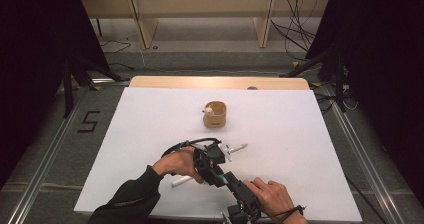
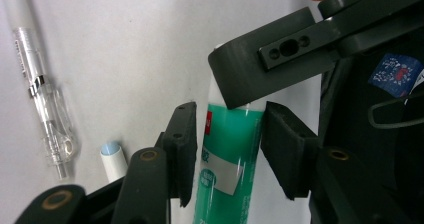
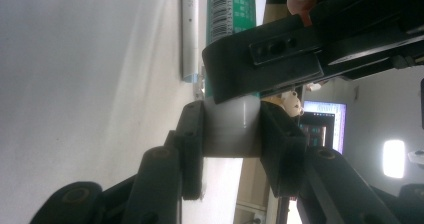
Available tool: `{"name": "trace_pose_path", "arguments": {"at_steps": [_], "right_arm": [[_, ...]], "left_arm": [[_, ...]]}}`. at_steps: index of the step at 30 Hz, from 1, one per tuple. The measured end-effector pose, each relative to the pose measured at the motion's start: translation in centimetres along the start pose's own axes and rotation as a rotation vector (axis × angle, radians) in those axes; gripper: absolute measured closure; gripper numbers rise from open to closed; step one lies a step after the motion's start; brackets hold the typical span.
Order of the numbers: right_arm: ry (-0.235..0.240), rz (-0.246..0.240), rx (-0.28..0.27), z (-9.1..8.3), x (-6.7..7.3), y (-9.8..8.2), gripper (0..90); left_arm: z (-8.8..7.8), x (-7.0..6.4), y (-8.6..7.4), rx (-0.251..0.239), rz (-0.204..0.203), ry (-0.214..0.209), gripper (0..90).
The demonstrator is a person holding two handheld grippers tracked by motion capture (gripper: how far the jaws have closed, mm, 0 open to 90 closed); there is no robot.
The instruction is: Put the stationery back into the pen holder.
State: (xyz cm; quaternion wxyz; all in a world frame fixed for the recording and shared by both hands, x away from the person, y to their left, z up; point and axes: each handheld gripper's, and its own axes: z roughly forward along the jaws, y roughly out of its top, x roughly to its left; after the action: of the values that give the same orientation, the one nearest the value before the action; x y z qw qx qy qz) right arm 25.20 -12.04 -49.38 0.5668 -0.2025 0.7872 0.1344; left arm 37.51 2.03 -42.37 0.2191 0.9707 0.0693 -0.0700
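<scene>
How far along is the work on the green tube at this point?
Done: the right gripper is clamped on the white cap of the green tube. In hand: the left gripper has its pads either side of the tube's green body; whether they press yet is unclear. Left: the cap is still on, so it probably has to be pulled or twisted off.

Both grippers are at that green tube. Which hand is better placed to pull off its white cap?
Right. The right gripper clamps the white cap between both pads. The left gripper straddles the green tube at its body, so it is probably better suited to steadying it.
</scene>
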Motion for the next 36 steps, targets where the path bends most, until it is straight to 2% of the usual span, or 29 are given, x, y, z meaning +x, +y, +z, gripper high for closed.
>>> {"name": "trace_pose_path", "arguments": {"at_steps": [9,12,17,23,24,29,32,33,34,35,36], "right_arm": [[0.006,-0.001,-0.002,0.0,0.1,0.0,65.6],[0.008,-0.017,-0.004,0.0,0.2,0.0,65.6],[0.014,-0.01,-0.001,0.0,0.3,0.0,65.6],[0.02,-0.006,-0.007,0.0,0.4,0.1,64.7],[0.026,0.013,-0.006,0.0,0.1,0.0,58.2],[0.04,0.055,0.015,-0.4,-0.3,-0.5,52.1],[0.045,0.129,0.011,-0.9,-0.6,-1.1,47.1],[0.045,0.129,0.011,-0.9,-0.6,-1.1,47.1],[0.044,0.168,0.015,-1.0,-0.7,-1.3,43.9],[0.044,0.168,0.015,-1.0,-0.7,-1.3,43.9],[0.051,0.221,0.018,-1.1,-0.8,-1.6,43.5]], "left_arm": [[0.2,0.1,0.1,0.002,0.007,-0.021,61.5],[0.3,0.3,0.1,0.008,0.008,-0.037,62.7],[0.4,0.4,0.1,0.017,0.013,-0.05,64.3],[0.5,0.5,0.1,0.024,-0.002,-0.066,64.9],[0.6,0.6,-0.1,0.028,-0.012,-0.06,65.0],[0.5,1.1,-0.7,0.007,-0.051,-0.062,65.1],[0.1,1.4,-1.3,-0.03,-0.074,-0.046,65.2],[0.1,1.4,-1.3,-0.03,-0.074,-0.046,65.2],[-0.3,1.7,-1.5,-0.051,-0.093,-0.035,65.2],[-0.3,1.7,-1.5,-0.051,-0.093,-0.035,65.2],[-0.4,1.8,-1.6,-0.061,-0.096,-0.026,65.1]]}}
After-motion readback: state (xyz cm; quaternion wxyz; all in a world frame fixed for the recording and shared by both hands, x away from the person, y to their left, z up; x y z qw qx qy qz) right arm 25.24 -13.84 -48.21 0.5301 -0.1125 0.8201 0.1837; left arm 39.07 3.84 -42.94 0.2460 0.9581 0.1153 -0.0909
